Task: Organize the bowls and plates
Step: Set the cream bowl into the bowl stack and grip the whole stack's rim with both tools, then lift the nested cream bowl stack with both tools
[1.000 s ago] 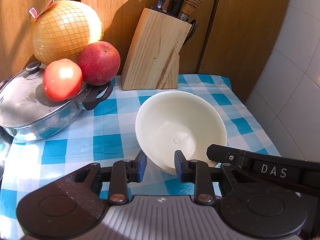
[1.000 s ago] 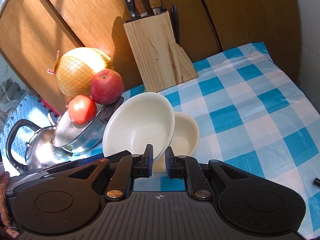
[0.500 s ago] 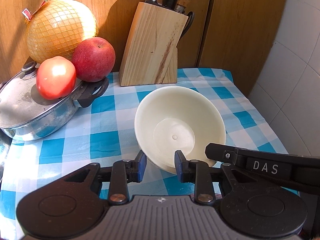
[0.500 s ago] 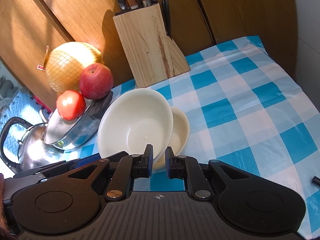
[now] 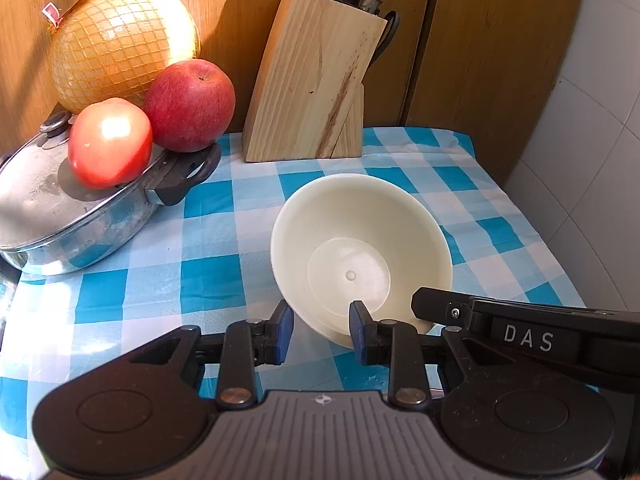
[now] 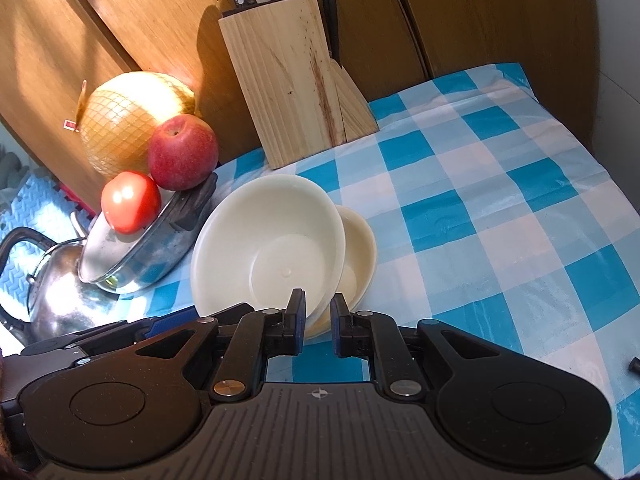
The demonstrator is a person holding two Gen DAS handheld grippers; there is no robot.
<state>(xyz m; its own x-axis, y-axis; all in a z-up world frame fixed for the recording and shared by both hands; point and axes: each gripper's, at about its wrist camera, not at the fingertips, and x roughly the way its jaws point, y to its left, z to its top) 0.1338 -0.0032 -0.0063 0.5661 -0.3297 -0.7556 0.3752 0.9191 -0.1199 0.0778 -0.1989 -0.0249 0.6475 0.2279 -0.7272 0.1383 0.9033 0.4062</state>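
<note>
A large cream bowl is tilted, its near rim between the fingers of my right gripper, which is shut on it. It leans over a smaller cream bowl that sits on the blue checked tablecloth. In the left wrist view the same large bowl fills the middle. My left gripper is open, with the bowl's near rim between its fingers, and no firm grip shows. The right gripper's black body shows at the lower right of that view.
A wooden knife block stands at the back. A steel lidded pot at the left carries a tomato, an apple and a netted pomelo. A kettle sits far left. A white tiled wall bounds the right.
Both grippers and the large bowl have shifted a little; the bowl sits lower and nearer over the smaller bowl. Both grippers' jaw states look unchanged.
</note>
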